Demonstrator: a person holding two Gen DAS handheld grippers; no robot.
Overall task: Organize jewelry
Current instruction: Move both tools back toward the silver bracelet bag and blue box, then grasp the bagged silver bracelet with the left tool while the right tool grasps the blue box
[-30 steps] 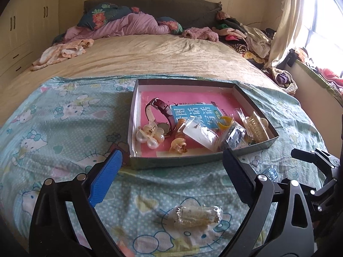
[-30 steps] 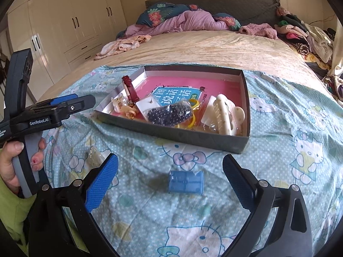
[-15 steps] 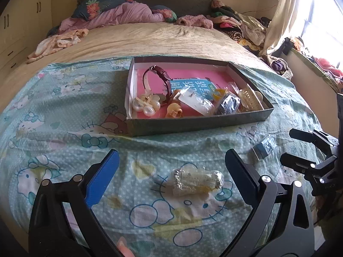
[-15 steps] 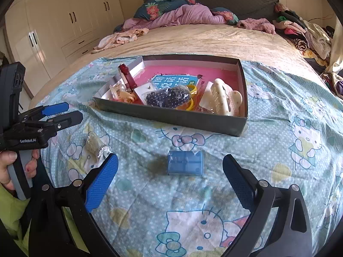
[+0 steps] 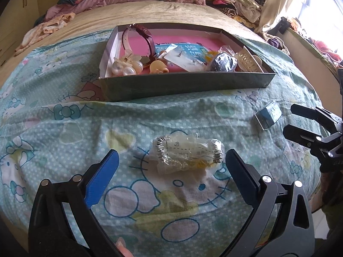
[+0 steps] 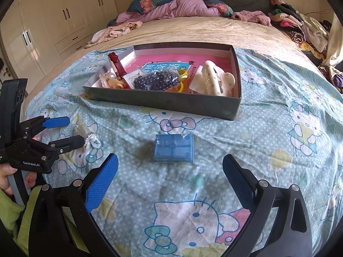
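A clear plastic bag with a silver bracelet (image 5: 187, 155) lies on the Hello Kitty bedsheet, just ahead of my open, empty left gripper (image 5: 171, 169). It also shows in the right wrist view (image 6: 86, 135), between the left gripper's fingers. A small blue plastic case (image 6: 173, 147) lies just ahead of my open, empty right gripper (image 6: 169, 171); it also shows in the left wrist view (image 5: 268, 115). A grey box (image 5: 184, 86) with a pink floor holds a watch (image 5: 141, 36), pearl clips, a dark bead bag and a cream hair claw (image 6: 214, 80).
The bed carries crumpled clothes and pillows (image 6: 171, 8) at the far end. White wardrobes (image 6: 53, 19) stand on the left. A curtain and window (image 5: 300, 4) are on the right. The bed's front edge is near both grippers.
My left gripper has come down and closer to the bagged bracelet. My right gripper has come closer to the blue case. Both stay open.
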